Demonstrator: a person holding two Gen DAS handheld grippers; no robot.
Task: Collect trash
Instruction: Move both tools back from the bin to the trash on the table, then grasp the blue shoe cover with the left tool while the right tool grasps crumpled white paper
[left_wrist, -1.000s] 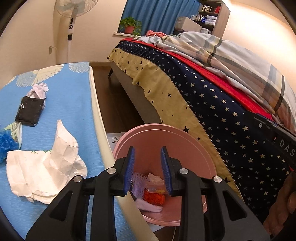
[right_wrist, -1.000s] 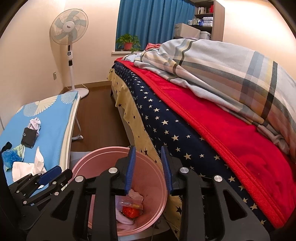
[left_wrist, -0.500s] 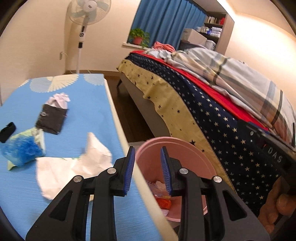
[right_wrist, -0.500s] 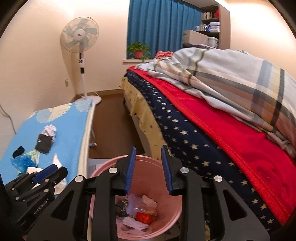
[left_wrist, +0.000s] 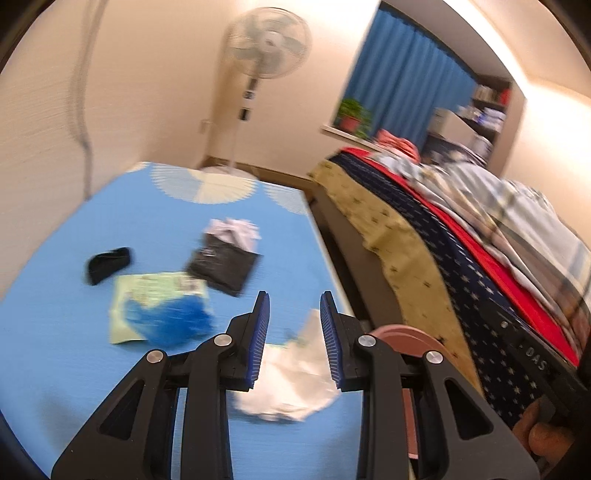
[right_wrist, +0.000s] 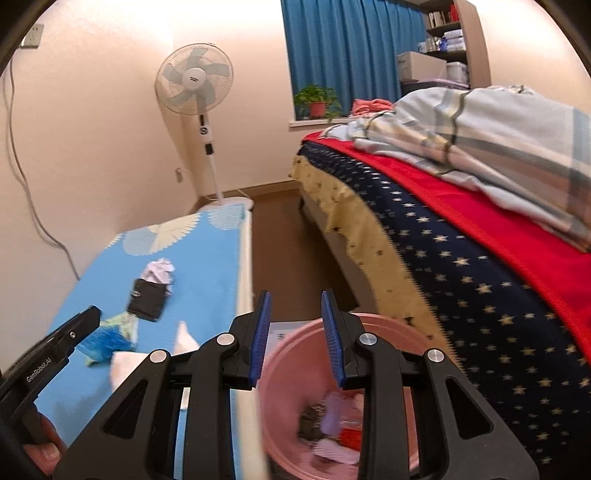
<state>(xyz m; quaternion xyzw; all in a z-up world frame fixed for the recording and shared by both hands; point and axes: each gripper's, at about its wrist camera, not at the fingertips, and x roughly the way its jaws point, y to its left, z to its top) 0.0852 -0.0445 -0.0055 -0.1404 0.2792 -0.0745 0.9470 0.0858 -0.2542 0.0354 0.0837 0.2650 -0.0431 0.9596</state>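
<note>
Left gripper (left_wrist: 294, 325) unclenched, empty, above white crumpled paper (left_wrist: 291, 384) at blue table's (left_wrist: 74, 387) right edge, right gripper (right_wrist: 296, 325) likewise parted, empty, over pink bin (right_wrist: 373, 325) beside it

The left gripper (left_wrist: 294, 341) filled the lower centre of the left wrist view, its two blue-padded fingers (left_wrist: 258, 343) standing apart with a clear gap and nothing clamped between them. At the lower right edge of that frame, part of a hand (left_wrist: 543, 435) showed, wrapped around a black handle. The right gripper (right_wrist: 296, 338) sat the same way in the lower centre of the right wrist view, jaws parted and empty. At that view's left edge the left gripper's black body reached in from below, with a fingertip (right_wrist: 42, 448) showing at the lower left corner.
</note>
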